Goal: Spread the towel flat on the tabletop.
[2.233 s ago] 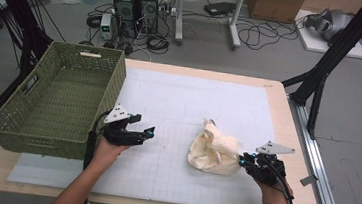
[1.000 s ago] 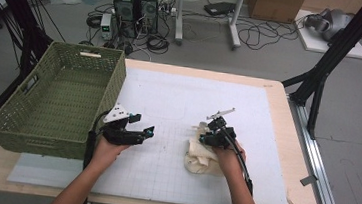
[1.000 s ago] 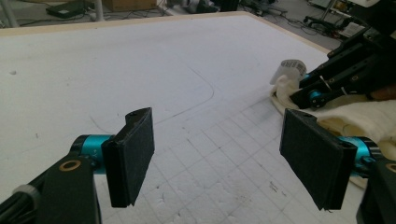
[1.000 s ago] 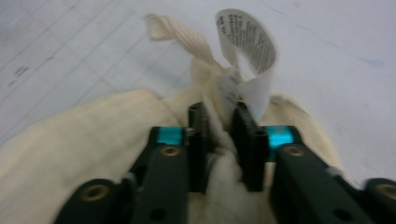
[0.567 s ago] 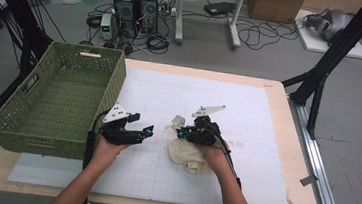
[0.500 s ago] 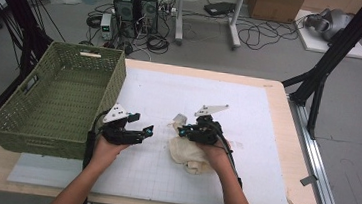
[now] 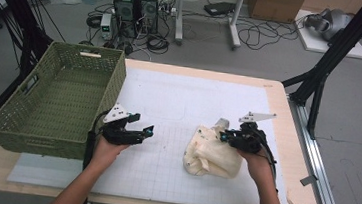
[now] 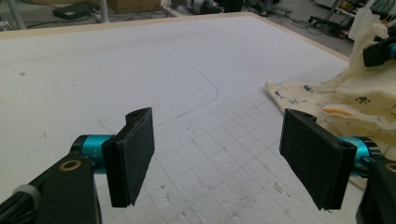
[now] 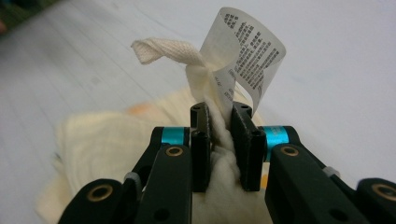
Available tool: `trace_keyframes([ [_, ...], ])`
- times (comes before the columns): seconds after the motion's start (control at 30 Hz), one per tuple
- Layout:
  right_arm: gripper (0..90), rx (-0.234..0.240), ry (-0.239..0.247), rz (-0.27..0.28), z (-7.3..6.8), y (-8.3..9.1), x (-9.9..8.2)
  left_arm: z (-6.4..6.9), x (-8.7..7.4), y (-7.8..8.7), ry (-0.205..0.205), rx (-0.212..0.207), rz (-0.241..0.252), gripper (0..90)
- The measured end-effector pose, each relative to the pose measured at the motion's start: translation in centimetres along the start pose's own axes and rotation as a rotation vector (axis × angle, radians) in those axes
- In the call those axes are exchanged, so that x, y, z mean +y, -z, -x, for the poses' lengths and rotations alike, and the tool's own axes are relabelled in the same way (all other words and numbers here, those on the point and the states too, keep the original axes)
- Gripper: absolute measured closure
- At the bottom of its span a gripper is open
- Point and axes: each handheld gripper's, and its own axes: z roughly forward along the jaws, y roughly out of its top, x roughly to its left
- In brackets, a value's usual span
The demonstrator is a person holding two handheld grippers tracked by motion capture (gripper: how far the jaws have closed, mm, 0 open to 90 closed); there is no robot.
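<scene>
A cream cloth with small printed marks lies bunched on the white mat, right of centre. My right gripper is shut on a raised fold of it, at the cloth's upper right. In the right gripper view the pads pinch the cream cloth, and a woven loop and a printed care label stick up above them. These jaws have just eased open a touch, with the cloth still pinched. My left gripper rests left of centre, open, with nothing between its pads. The cloth lies off to its right.
A green woven basket stands at the table's left edge, just beside the left hand. The white gridded mat covers most of the wooden table. Black frame legs rise at the far right and left corners.
My right gripper has moved to the right and slightly up, dragging the cloth with it from the table's middle. The left gripper has stayed where it was.
</scene>
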Motion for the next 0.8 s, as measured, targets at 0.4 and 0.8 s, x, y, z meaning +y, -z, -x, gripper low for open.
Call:
trace_keyframes([
  [0.4,60.2,-0.240,-0.098,-0.132,3.1,2.6,-6.7,0.0,0.0,0.0,0.003,0.000,-0.001,26.8],
  [0.8,39.8,-0.351,-0.068,0.044,2.0,3.1,-1.3,0.0,0.0,-0.1,-0.001,-0.005,-0.003,26.8],
])
